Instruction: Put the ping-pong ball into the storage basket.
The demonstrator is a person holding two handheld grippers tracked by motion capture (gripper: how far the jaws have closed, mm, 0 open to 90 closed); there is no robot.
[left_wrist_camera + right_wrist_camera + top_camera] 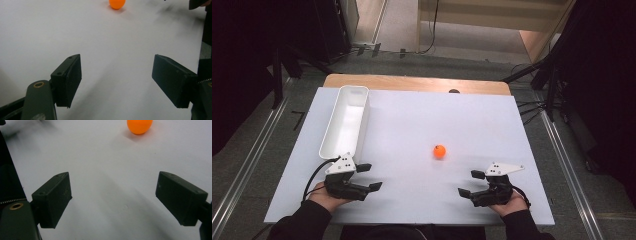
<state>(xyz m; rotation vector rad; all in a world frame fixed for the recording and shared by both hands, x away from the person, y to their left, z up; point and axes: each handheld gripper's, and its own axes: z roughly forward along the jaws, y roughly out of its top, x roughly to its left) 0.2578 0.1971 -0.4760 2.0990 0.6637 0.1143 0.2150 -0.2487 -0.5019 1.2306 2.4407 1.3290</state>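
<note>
Both hand-held grippers sit low at the near edge of the table [412,130] in the high view, and I read both as apart with nothing between the jaws. My left hand-held gripper [367,177] points inward and right, just in front of the near end of the white bin [343,125]. My right hand-held gripper [471,183] mirrors it, pointing inward and left. The orange ball [439,151] lies on the bare table between them, nearer the right one and well apart from the bin. Each forearm comes in from the bottom edge with the wrist roughly level.

From the left hand-held gripper view, its jaws stand wide over white table, and the ball [117,3] sits far ahead, slightly left of the gap's centre line. My worry here: a round ball on a smooth surface will roll at the first off-centre touch, possibly off the table.

From the right hand-held gripper view, the jaws are equally spread and the ball [139,126] is closer, still ahead of the pads. If I close before it sits squarely between them, 1 pad would nudge it away or it would squirt out.
</note>
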